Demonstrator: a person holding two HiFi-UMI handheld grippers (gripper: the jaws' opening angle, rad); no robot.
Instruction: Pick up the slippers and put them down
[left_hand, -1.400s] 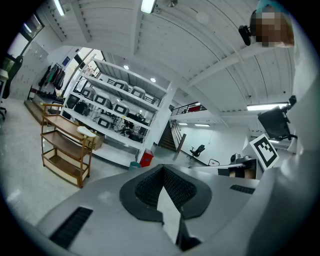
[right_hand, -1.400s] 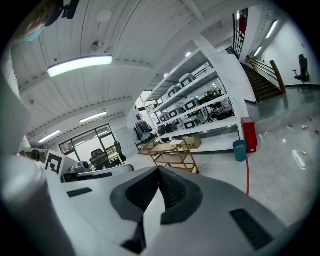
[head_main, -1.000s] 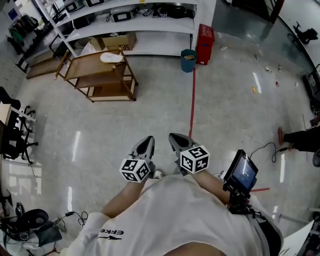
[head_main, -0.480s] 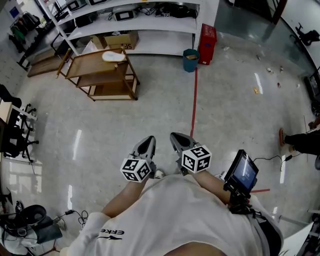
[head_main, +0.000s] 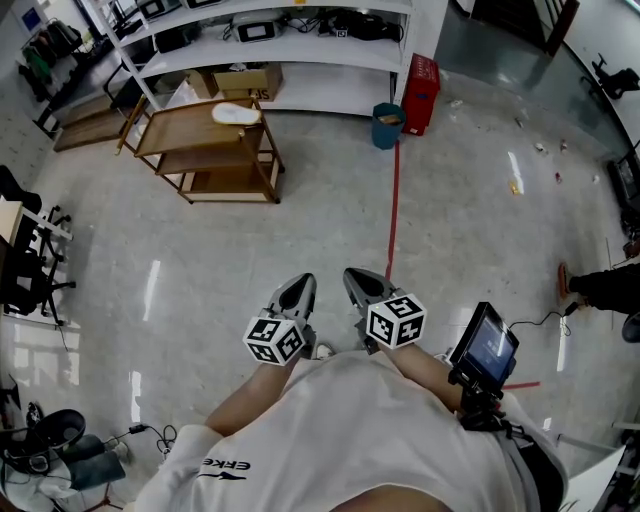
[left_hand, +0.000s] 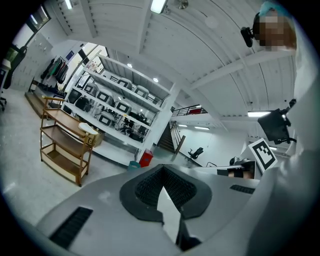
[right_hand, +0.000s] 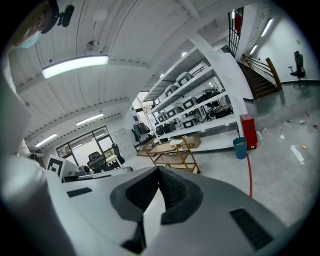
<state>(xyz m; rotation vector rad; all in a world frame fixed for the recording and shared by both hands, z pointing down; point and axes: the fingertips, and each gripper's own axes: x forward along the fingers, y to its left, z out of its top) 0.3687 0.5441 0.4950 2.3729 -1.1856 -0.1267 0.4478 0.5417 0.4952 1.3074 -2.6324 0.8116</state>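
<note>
A pale slipper (head_main: 236, 114) lies on the top shelf of a wooden rack (head_main: 205, 150) far ahead at the upper left. In the left gripper view the slipper (left_hand: 89, 129) and the rack (left_hand: 65, 145) show at the left. In the right gripper view the slipper (right_hand: 177, 142) and the rack (right_hand: 172, 154) sit in the middle distance. My left gripper (head_main: 297, 290) and right gripper (head_main: 362, 283) are held side by side close to the body, far from the rack. Both are shut with nothing between their jaws, as the left gripper (left_hand: 162, 167) and right gripper (right_hand: 159, 169) show.
White shelving (head_main: 290, 40) with equipment stands behind the rack, with a cardboard box (head_main: 243, 80) on it. A teal bin (head_main: 386, 125) and a red cabinet (head_main: 420, 82) stand at its right end. A red floor line (head_main: 392, 215) runs ahead. Another person's leg (head_main: 590, 285) is at the right.
The rack, shelving and bin have slid slightly lower in the head view as I moved toward them. Both grippers stay shut and side by side.
</note>
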